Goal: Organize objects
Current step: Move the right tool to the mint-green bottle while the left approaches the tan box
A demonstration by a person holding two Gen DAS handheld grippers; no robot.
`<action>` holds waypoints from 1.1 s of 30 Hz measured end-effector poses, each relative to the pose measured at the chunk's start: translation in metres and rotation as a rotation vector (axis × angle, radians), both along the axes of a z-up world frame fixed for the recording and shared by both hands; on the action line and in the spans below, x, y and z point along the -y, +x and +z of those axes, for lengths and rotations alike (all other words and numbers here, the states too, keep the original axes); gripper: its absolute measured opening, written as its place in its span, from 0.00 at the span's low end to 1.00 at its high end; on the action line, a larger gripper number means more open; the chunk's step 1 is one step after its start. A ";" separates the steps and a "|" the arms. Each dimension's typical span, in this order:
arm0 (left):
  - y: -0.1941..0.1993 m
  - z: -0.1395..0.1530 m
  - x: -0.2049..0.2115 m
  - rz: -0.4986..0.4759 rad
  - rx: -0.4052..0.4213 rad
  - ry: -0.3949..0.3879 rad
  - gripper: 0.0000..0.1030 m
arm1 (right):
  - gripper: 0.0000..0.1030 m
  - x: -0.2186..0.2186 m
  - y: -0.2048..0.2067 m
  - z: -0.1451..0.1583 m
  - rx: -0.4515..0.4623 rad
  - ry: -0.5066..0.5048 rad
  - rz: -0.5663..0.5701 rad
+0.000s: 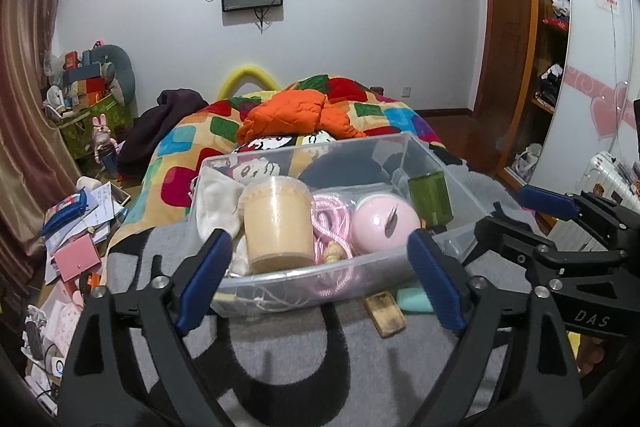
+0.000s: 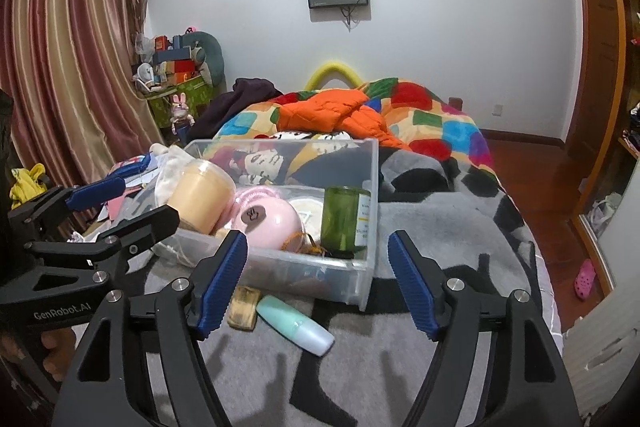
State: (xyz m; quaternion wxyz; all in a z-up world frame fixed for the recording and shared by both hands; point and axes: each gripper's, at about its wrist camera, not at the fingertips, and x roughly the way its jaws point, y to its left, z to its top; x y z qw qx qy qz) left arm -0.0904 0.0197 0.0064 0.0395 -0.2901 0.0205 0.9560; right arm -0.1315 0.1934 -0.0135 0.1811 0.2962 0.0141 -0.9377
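A clear plastic bin (image 2: 280, 267) sits on the grey blanket (image 2: 440, 227) of the bed, and most of the things are already inside it: a tan tub (image 2: 200, 197) at its left end, a pink ball (image 2: 268, 221) in the middle, a green jar (image 2: 346, 223) at its right end, with pink rope (image 1: 326, 223) between tub and ball. Two things lie outside, just in front of the bin's near wall: a mint bottle (image 2: 296, 325) on its side and, touching its left end, a small wooden block (image 2: 243, 307).

The left gripper (image 1: 320, 279) hangs in front of the bin with its jaws wide apart and nothing between them. The right gripper (image 2: 318, 281) hangs above the bottle, its jaws likewise wide apart and empty.

The step in hand looks to be picking up the bottle. To do it well, the right gripper should drop so its jaws straddle the bottle across its narrow width near the middle, since a smooth rounded body may roll or squirt out. Clearing the block first avoids nudging it under the bin's wall.
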 end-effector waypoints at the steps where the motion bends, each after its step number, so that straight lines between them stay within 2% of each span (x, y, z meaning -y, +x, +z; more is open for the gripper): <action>1: 0.001 -0.001 -0.001 0.000 0.001 -0.005 0.90 | 0.68 -0.002 0.001 -0.002 0.005 0.005 -0.001; 7: 0.005 -0.013 -0.003 -0.003 0.036 -0.020 0.90 | 0.68 -0.011 0.005 -0.018 0.049 0.018 -0.008; 16: 0.000 -0.049 -0.004 -0.013 0.148 -0.016 0.90 | 0.68 -0.011 0.000 -0.056 0.153 0.037 0.000; 24: -0.001 -0.068 -0.001 -0.020 0.219 0.012 0.90 | 0.67 -0.001 -0.008 -0.076 0.205 0.061 0.068; 26: -0.002 -0.073 -0.002 -0.033 0.247 0.030 0.90 | 0.65 0.002 -0.011 -0.078 0.213 0.062 0.079; 28: -0.002 -0.078 -0.003 -0.039 0.267 0.033 0.90 | 0.54 0.004 -0.013 -0.080 0.224 0.061 0.100; 33: -0.003 -0.081 -0.007 -0.045 0.289 0.032 0.90 | 0.50 0.010 -0.021 -0.084 0.237 0.076 0.133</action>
